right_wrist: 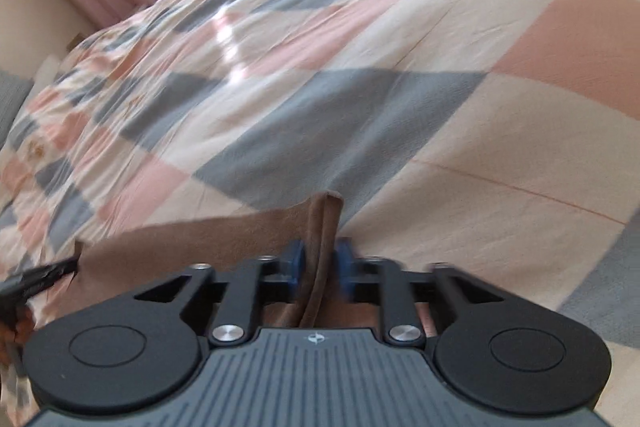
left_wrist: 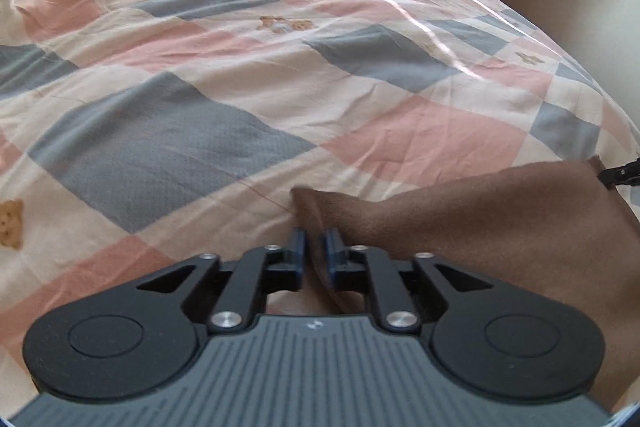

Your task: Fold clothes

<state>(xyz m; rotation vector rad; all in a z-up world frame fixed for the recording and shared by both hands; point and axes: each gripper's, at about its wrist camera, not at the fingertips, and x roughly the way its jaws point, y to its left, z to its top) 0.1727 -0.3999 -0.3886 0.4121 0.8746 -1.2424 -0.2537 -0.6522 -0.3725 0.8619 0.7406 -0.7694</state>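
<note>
Both grippers held the same brown garment [left_wrist: 460, 227] over the checked quilt [left_wrist: 240, 67]. The left gripper [left_wrist: 314, 251] had its 2 blue pads nearly together with a corner of the cloth pinched between the jaws; the rest of the fabric ran off to the right of those jaws toward the other tool, whose black tip showed at the frame edge. The right gripper [right_wrist: 319, 263] was likewise closed on a doubled hem that stood up between its jaws, with the cloth trailing to the left of them. The span between the 2 grips looked fairly taut. Risk, as judged: each bite was shallow, near the pad tips, so pulling the tools further apart could slide a corner out. The right view was motion-blurred, suggesting speed; a fast swing could also drag the quilt beneath the jaws and spoil the fold line.
</note>
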